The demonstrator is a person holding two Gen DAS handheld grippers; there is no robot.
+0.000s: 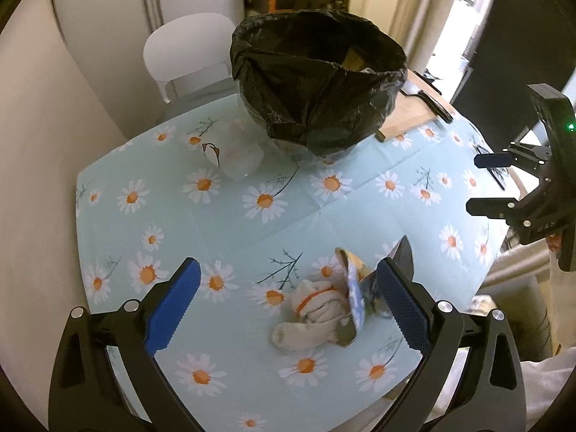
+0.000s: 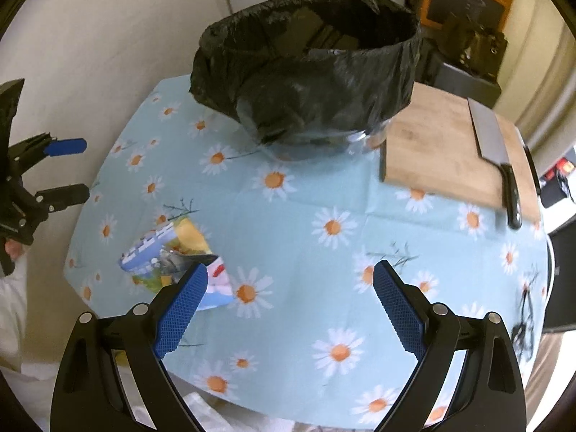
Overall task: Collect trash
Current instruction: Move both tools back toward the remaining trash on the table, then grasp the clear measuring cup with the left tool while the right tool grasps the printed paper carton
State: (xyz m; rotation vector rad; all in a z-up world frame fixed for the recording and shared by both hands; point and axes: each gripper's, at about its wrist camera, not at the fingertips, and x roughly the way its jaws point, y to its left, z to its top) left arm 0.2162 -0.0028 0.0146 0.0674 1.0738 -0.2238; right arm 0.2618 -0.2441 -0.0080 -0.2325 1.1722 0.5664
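A bin lined with a black trash bag (image 1: 316,79) stands at the far side of the daisy tablecloth (image 1: 252,223); it also shows in the right wrist view (image 2: 309,68). A colourful snack wrapper (image 1: 356,288) lies beside a white work glove (image 1: 313,313) near the front edge. My left gripper (image 1: 291,277) is open just above them, the wrapper against its right finger. My right gripper (image 2: 289,288) is open and empty, the wrapper (image 2: 172,255) by its left finger. A clear plastic piece (image 1: 239,160) lies left of the bin.
A wooden cutting board (image 2: 442,158) with a cleaver (image 2: 496,154) lies right of the bin. A white chair (image 1: 187,54) stands behind the table. The right gripper shows at the right edge of the left wrist view (image 1: 489,183), the left gripper at the left edge of the right wrist view (image 2: 72,169).
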